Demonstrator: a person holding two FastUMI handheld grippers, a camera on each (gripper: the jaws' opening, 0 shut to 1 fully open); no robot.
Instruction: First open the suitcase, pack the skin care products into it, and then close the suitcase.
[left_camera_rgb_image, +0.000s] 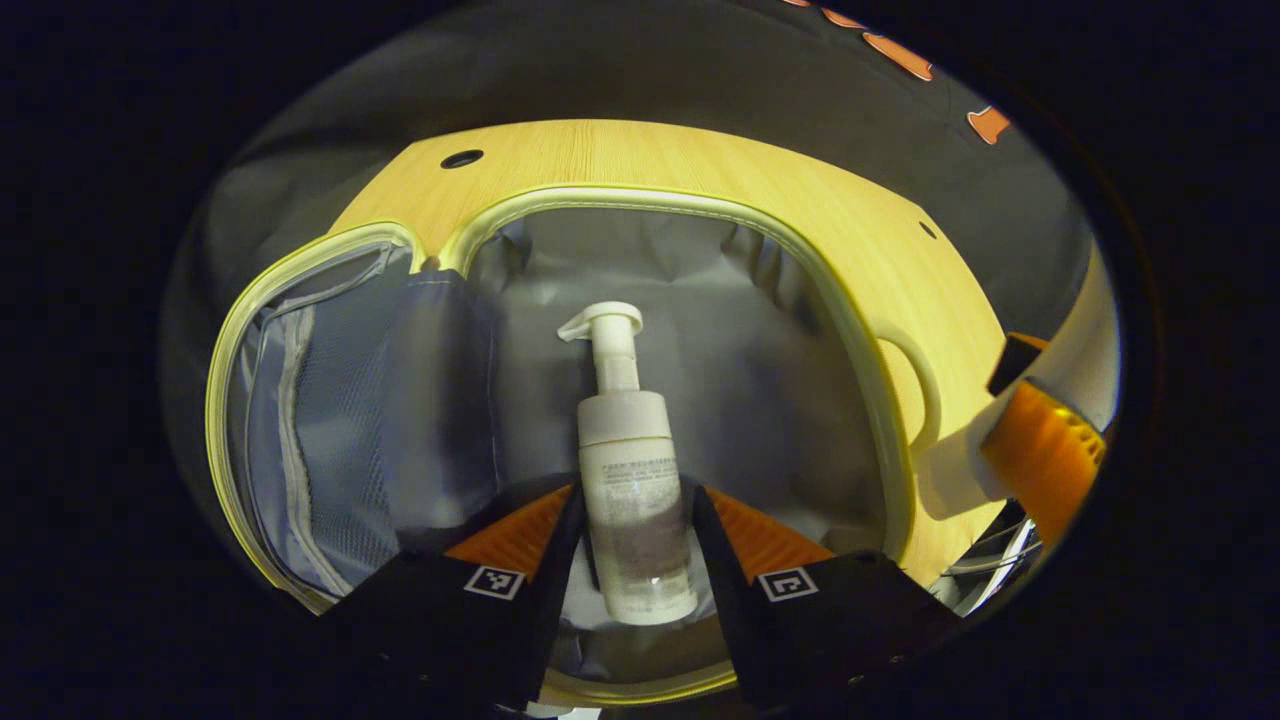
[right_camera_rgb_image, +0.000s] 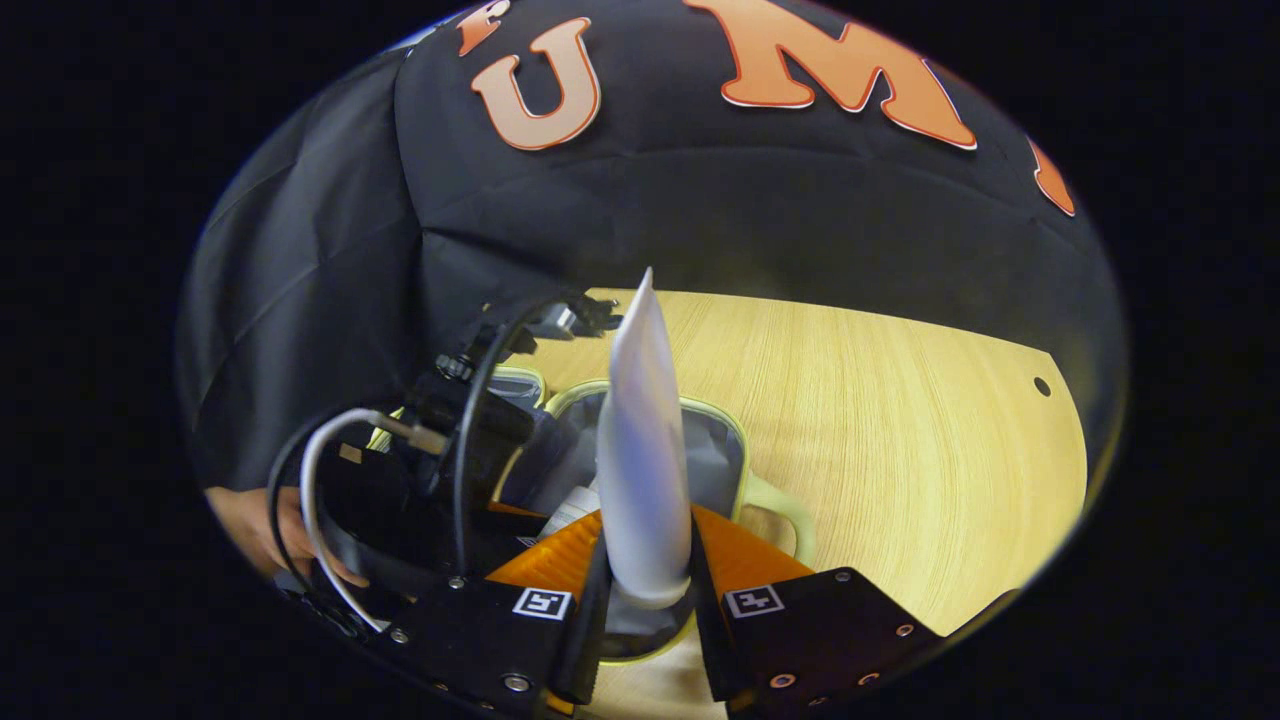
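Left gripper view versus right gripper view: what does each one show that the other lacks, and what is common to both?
Left gripper view: the left gripper closed on a pump bottle over the open suitcase's grey lining, plus the mesh-pocket lid. Right gripper view: the right gripper closed on a white tube pointing up, and a hand behind the other gripper. Shared: the open suitcase with its pale handle, and the wooden table.

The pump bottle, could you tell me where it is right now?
In the left gripper view, the pump bottle sits between the left tongs, over the open suitcase's grey lining.
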